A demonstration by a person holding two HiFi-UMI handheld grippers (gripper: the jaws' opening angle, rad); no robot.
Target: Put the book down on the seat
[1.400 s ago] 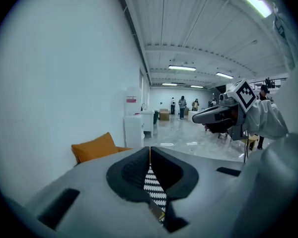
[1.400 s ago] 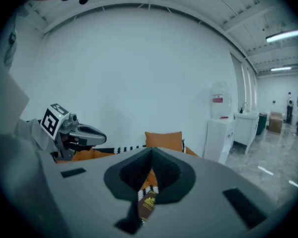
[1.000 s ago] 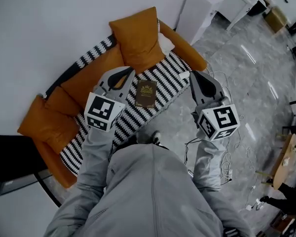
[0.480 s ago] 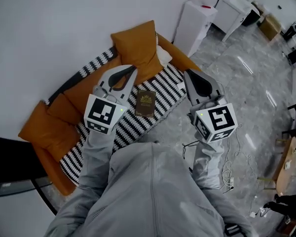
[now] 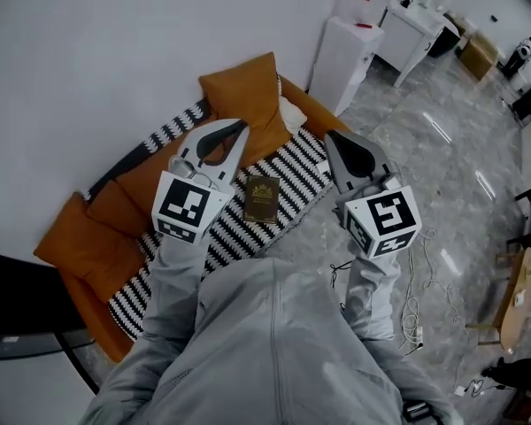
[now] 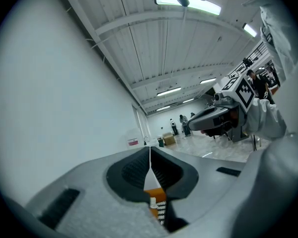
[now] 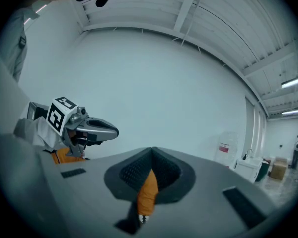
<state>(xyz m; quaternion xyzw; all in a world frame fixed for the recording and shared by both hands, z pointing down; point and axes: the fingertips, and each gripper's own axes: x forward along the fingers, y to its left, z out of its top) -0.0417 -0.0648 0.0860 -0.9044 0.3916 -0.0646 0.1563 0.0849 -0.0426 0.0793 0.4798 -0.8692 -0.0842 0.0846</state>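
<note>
One book [image 5: 262, 199] lies on the striped seat [image 5: 296, 162], beside marble floor [image 5: 442, 175]; my left hand-held gripper [image 5: 241, 127] and right hand-held gripper [image 5: 328, 137] are closed, empty.

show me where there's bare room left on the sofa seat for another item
Free: the striped seat between the book and the armrest beyond it, and the stretch from the book toward the low orange cushions at the other end, partly hidden. Crowded: the back corner, where the upright orange cushion stands.
</note>
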